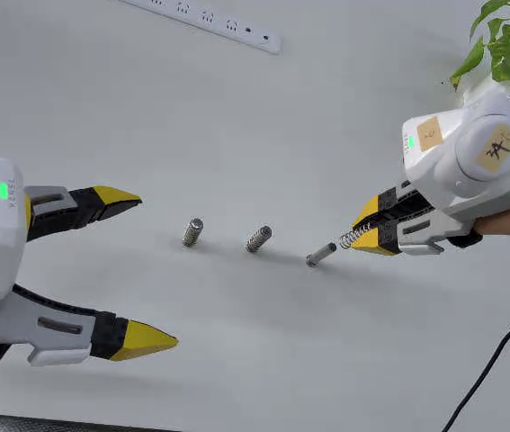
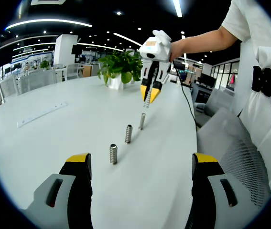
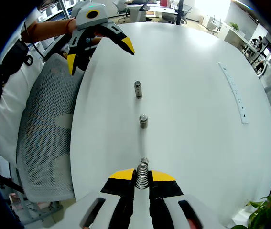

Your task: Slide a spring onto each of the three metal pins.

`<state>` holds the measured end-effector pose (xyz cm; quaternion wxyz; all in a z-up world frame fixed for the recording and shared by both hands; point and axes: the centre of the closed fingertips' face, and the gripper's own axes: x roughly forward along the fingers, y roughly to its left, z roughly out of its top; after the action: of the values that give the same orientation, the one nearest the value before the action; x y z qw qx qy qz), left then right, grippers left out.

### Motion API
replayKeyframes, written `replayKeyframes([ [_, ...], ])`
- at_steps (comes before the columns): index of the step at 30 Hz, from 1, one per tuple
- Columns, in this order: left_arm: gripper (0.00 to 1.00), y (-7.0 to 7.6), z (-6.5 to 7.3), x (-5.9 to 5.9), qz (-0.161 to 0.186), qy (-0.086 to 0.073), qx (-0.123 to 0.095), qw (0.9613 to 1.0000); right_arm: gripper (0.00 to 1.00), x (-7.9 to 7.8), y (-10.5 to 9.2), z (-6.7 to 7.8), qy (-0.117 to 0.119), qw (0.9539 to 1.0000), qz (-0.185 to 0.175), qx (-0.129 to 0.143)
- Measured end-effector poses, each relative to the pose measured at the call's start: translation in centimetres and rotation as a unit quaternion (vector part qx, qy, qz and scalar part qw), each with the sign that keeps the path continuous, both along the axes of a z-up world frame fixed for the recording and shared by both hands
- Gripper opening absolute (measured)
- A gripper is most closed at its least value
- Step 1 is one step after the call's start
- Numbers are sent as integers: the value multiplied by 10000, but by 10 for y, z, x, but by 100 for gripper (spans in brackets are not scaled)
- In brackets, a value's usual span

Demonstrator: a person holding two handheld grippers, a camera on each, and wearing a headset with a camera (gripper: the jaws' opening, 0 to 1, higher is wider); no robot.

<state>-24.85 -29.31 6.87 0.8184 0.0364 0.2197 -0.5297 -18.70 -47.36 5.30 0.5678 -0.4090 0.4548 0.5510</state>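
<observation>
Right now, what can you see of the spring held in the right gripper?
The spring is a short coil of bright metal wire. The right gripper is shut on one end with its yellow tips; the other end sticks out free, aimed at the bare pin standing on the white table. In the left gripper view it hangs just short of the pin's top, not yet on it.

White bench, matte top. Long white power strip lies flat on it at the top of the head view, set at an angle. Green leafy plant at the top right corner; the left gripper view shows it in a white pot on the bench. Black cable crosses the bench at lower right. Grey mesh chair just beside the bench edge. Open office behind, with desks and ceiling strip lights.
</observation>
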Motion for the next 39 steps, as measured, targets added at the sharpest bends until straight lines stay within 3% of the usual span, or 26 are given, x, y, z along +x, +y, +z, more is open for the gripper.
replayKeyframes([
  [14,87,2,2,3,110,-3,-131,9999,7,4,-1,-12,54,9999,-74,-93],
  [39,87,-2,3,3,67,47,-220,9997,7,2,1,-16,174,9997,-44,-152],
])
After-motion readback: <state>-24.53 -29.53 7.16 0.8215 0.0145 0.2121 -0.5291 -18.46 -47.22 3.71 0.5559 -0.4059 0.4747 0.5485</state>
